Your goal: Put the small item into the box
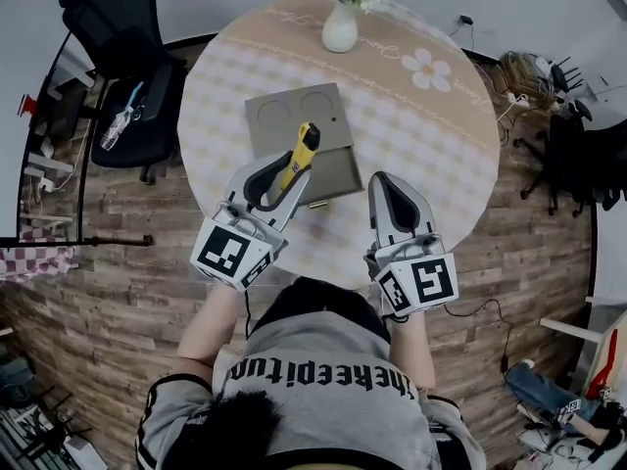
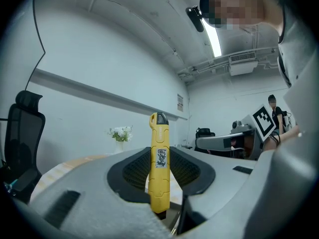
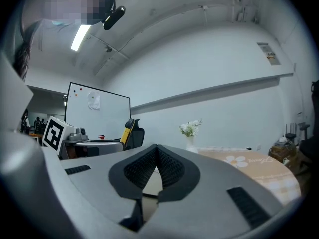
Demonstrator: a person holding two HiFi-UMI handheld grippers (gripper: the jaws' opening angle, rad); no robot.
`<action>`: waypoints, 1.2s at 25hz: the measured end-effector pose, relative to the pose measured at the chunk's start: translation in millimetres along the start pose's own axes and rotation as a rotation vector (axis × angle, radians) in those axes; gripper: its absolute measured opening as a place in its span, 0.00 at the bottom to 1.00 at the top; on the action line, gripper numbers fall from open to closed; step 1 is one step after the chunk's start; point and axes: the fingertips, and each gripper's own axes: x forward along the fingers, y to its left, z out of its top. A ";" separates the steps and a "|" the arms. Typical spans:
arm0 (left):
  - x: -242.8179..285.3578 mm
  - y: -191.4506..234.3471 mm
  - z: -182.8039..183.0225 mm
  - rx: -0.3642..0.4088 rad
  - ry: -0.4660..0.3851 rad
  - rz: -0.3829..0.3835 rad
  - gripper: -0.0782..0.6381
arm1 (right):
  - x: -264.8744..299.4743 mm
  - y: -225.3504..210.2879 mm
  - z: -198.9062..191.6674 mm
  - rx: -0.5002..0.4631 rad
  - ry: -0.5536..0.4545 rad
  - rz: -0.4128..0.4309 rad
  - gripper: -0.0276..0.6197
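Note:
A yellow utility knife [image 1: 300, 155] with a black tip is clamped in my left gripper [image 1: 279, 181], which is shut on it. In the left gripper view the knife [image 2: 159, 158] stands upright between the dark pads. It hangs over the near edge of a flat grey box [image 1: 304, 150] that lies on the round table [image 1: 431, 155]. My right gripper [image 1: 390, 186] is shut with nothing in it, just right of the box; its pads [image 3: 169, 171] meet at the tips. The knife [image 3: 127, 129] shows small at the left of the right gripper view.
A white vase of flowers [image 1: 342, 13] stands at the table's far edge. A black office chair [image 1: 127, 57] is off the table's left side, with a wooden floor [image 1: 118, 262] around. Cables and gear [image 1: 549, 96] lie at the right.

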 end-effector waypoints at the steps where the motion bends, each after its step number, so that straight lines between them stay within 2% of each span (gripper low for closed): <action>1: 1.8 0.3 -4.1 -0.005 0.010 -0.005 0.28 | -0.4 -1.5 -2.7 0.005 0.006 -0.007 0.05; 14: 22.6 0.7 -56.7 -0.027 0.148 -0.054 0.28 | -3.4 -21.6 -32.2 0.054 0.067 -0.064 0.05; 21: 33.8 6.1 -81.2 0.006 0.228 -0.081 0.28 | 1.2 -25.8 -41.9 0.066 0.090 -0.065 0.05; 30: 52.0 4.2 -126.9 0.082 0.374 -0.146 0.28 | -4.9 -39.7 -52.1 0.086 0.111 -0.101 0.05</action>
